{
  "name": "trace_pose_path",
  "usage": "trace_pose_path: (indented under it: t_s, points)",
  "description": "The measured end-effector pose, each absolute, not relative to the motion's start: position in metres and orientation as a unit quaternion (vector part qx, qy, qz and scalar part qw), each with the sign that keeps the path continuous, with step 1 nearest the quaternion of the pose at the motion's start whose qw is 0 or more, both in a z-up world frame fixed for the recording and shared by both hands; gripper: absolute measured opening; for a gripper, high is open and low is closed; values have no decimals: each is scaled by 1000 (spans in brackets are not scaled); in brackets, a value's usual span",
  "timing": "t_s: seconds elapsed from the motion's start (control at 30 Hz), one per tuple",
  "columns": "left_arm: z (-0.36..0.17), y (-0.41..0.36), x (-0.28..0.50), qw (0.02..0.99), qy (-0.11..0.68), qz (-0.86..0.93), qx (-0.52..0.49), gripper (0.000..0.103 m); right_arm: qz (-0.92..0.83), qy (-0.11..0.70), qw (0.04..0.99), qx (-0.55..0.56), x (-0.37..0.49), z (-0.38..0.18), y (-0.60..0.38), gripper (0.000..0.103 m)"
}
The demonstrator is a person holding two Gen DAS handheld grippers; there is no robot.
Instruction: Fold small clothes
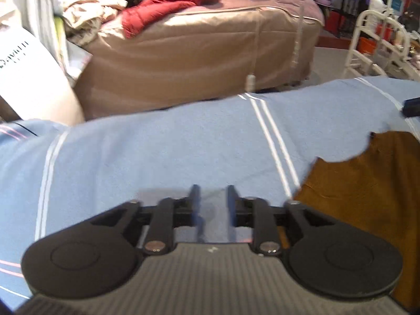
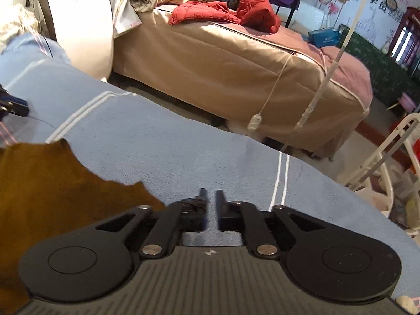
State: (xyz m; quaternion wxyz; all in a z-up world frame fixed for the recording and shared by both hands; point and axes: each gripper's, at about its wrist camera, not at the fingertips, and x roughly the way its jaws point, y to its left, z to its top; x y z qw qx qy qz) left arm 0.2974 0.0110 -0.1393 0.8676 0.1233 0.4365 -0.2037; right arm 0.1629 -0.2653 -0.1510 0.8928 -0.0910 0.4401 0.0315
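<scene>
A brown garment (image 1: 367,189) lies flat on a light blue cloth with white stripes (image 1: 157,144). In the left wrist view it is to the right of my left gripper (image 1: 213,187), which hovers over bare blue cloth. Its jaws stand apart with nothing between them. In the right wrist view the brown garment (image 2: 52,183) lies to the left of my right gripper (image 2: 211,191). The ragged edge of the garment reaches that gripper's left linkage. The right jaws show a narrow gap over the blue cloth (image 2: 170,144) and hold nothing.
Beyond the blue surface stands a bed with a tan cover (image 1: 210,52) and a red jacket (image 1: 170,5) on it. A cord with a white switch (image 2: 255,123) hangs in front of it. A white rack (image 1: 372,47) is at the far right, a white bag (image 2: 78,21) at the left.
</scene>
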Motion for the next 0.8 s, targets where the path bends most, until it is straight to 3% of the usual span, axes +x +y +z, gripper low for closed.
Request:
trace_pose_path:
  t_s: [0.03,0.1,0.13,0.27,0.3,0.33,0.37,0.4,0.5,0.6,0.7,0.8]
  points:
    - [-139,13,292,866,435,-213,123,70,28,440,895,-73,159,-153,-269,53]
    - [-137,13,273,868,426,-219,133,97,16,433,901,-28,151,-153,-275,55]
    - [-137,13,264,865,424,-229,140,101,13,432,902,-2,146,-150,-277,62]
    - [-152,9,235,849,425,-230,216,100,40,421,902,82,107,-137,-271,89]
    - [-160,8,231,842,428,-229,236,89,46,419,902,89,97,-135,-266,92]
    - [-167,9,230,831,444,-238,236,65,51,416,903,94,86,-133,-261,97]
    - [-171,13,231,825,462,-257,201,54,58,416,902,97,75,-131,-256,97]
    - [-170,17,232,826,471,-264,162,34,62,415,902,99,65,-129,-253,97]
    - [-166,15,234,826,481,-256,142,6,64,416,901,104,40,-126,-249,97]
    - [-157,17,243,851,449,-186,197,2,56,403,908,103,15,-117,-251,97]
    - [-158,41,272,851,482,-139,155,0,29,408,904,126,-9,-115,-257,97]
    - [-163,57,287,862,435,-25,260,1,13,419,893,165,-31,-123,-264,97]
